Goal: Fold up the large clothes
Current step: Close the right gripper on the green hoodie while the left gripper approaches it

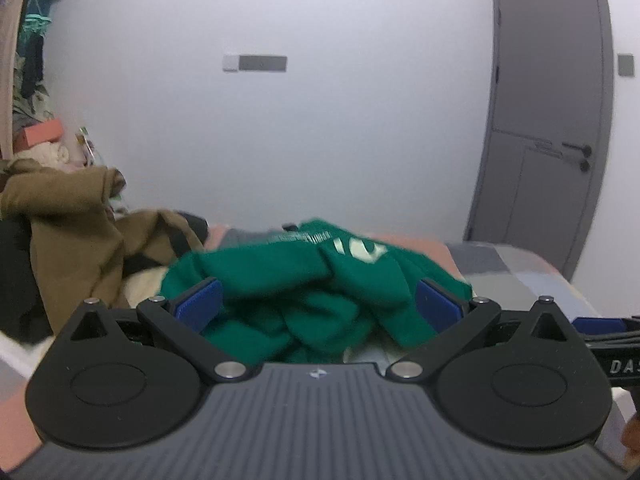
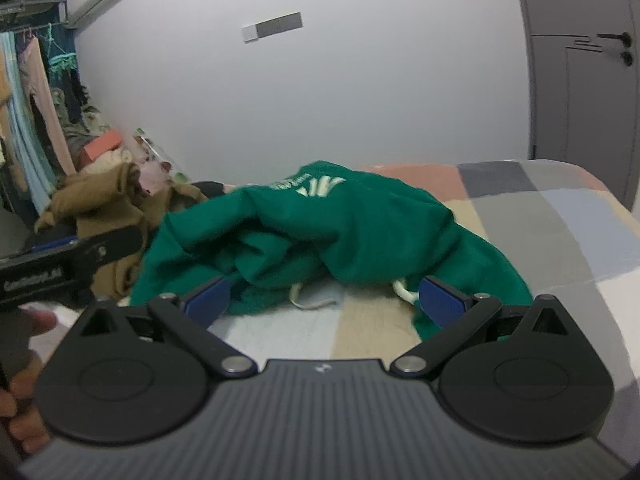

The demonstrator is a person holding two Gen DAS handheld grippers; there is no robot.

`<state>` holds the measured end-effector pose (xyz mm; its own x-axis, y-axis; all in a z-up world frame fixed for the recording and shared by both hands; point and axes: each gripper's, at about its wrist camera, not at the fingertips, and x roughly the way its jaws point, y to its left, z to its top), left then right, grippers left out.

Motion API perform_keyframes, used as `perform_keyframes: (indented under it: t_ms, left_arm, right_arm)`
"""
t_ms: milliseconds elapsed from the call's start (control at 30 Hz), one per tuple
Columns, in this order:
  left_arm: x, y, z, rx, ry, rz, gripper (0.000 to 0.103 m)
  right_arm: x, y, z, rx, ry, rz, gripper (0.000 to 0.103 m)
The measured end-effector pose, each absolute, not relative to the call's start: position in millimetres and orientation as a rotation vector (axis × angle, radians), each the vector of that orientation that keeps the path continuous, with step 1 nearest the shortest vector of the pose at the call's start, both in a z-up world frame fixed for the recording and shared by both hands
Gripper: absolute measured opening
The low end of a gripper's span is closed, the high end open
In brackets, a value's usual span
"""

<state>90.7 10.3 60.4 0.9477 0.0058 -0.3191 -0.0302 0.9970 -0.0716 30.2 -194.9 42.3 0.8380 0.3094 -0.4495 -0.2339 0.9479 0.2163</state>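
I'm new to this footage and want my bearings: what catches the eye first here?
A crumpled green hoodie lies in a heap on the patchwork bed cover, white print on top, right ahead of both grippers. The left gripper and right gripper stand open, holding nothing. A brown garment is piled to the hoodie's left.

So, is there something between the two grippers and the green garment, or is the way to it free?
Nothing visible blocks either one. The left gripper is open, with the crumpled green hoodie directly ahead. The right gripper is also open; only bare patchwork bedcover and a white drawstring lie before the hoodie. The brown garment sits off to the side.
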Motion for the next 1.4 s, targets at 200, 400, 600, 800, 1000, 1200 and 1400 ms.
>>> perform_keyframes:
  t_ms: [200,400,600,800,1000,1200,1400]
  left_arm:
    - [125,37,43,-0.122,0.349,0.043,0.103]
    - [145,60,2,-0.108,0.374,0.077,0.103]
    - [162,85,-41,-0.171,0.422,0.048,0.103]
    - [164,102,-69,-0.209,0.430,0.041,0.103]
    - [170,119,-82,-0.332,0.476,0.019,0.103]
    - [168,123,-86,-0.358,0.469,0.016,0.103]
    - [170,131,-93,-0.392,0.484,0.041,0.103]
  right_arm:
    - [66,-176,49,0.140,0.495,0.285,0.103]
    - [100,-152,24,0.136,0.510,0.282,0.103]
    - [122,-133,-17,0.163,0.520,0.271,0.102]
    - [138,-111,-50,0.124,0.547,0.298,0.100]
    - [156,-103,-65,0.145,0.521,0.284,0.097]
    - [185,-82,-75,0.199,0.514,0.347,0.092]
    - [221,-40,-85,0.124,0.485,0.298,0.089]
